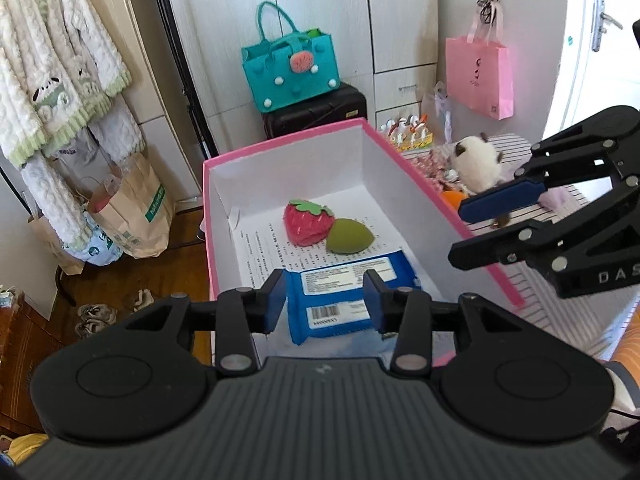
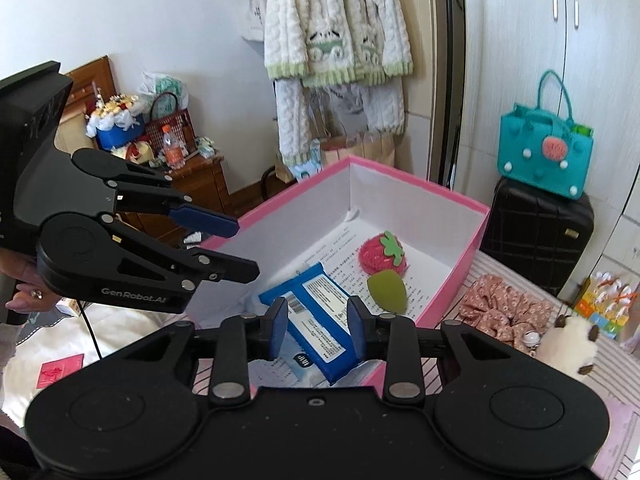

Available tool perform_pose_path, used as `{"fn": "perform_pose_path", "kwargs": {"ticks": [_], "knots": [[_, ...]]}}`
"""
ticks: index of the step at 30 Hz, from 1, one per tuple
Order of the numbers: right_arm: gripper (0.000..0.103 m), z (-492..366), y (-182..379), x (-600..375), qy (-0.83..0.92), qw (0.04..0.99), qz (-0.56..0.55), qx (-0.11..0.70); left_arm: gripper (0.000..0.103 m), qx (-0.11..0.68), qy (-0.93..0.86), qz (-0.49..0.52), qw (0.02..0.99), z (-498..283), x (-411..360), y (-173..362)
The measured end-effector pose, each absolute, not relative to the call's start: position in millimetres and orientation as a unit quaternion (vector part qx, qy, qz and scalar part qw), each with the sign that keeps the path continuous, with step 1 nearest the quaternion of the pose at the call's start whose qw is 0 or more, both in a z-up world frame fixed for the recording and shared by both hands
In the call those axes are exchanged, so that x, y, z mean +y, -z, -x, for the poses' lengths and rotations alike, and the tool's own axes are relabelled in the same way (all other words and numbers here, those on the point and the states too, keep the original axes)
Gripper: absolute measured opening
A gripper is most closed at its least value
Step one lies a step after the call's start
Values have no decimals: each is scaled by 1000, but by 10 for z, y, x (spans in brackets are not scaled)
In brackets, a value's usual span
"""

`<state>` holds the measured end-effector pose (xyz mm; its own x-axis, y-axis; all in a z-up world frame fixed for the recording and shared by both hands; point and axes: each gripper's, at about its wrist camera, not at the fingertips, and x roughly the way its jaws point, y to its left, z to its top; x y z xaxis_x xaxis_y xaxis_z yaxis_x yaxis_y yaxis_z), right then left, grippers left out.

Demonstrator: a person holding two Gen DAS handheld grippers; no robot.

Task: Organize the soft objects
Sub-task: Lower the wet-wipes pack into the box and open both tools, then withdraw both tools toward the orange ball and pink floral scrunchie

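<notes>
The blue pack [image 1: 340, 300] lies flat on the floor of the pink box [image 1: 408, 160], at the near end, on a printed sheet [image 1: 264, 256]. In the left wrist view it sits below and between the fingers of the left gripper [image 1: 326, 300], whose blue pads stand apart on either side of it; whether they touch it cannot be told. In the right wrist view the same pack [image 2: 320, 320] runs at a slant under the open jaws of the right gripper [image 2: 318, 326], which hover over the box's near rim with nothing between them.

Beyond both sets of jaws, further into the box, a red strawberry [image 1: 306, 222] and a green sponge [image 1: 348, 236] lie touching each other, apart from the pack.

Outside the box, to the right of the right gripper's jaws, a floral scrunchie [image 2: 500, 312] and a white plush [image 2: 572, 344] rest on a striped cloth [image 2: 612, 376]. Behind the box a teal bag [image 1: 290, 72] stands on a black case [image 1: 316, 114].

From the right wrist view the left gripper [image 2: 244, 248] enters from the left, its jaws apart over the box's edge.
</notes>
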<state>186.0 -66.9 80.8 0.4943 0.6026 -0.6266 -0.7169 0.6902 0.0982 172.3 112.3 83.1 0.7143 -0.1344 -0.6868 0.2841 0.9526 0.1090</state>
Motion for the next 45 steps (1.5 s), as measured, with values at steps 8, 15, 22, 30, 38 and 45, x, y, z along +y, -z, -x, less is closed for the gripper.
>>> {"fn": "perform_pose_path", "kwargs": {"ticks": [8, 15, 22, 30, 38, 45], "knots": [[41, -1433, -1099, -900, -401, 867, 90, 282, 47, 339, 127, -103, 926, -1285, 1051, -1116], [46, -1104, -1199, -1121, -402, 873, 95, 258, 55, 317, 134, -110, 932, -990, 949, -1238], [53, -875, -1077, -1395, -385, 883, 88, 255, 61, 306, 152, -112, 933, -783, 802, -1093], [63, -732, -857, -1689, -360, 890, 86, 267, 62, 311, 198, -106, 924, -635, 528, -849], [70, -687, -649, -1996, -336, 895, 89, 278, 79, 273, 214, -78, 935, -636, 291, -702], [81, -840, -472, -2309, -307, 909, 73, 273, 86, 261, 237, -51, 934, -806, 8, -590]]}}
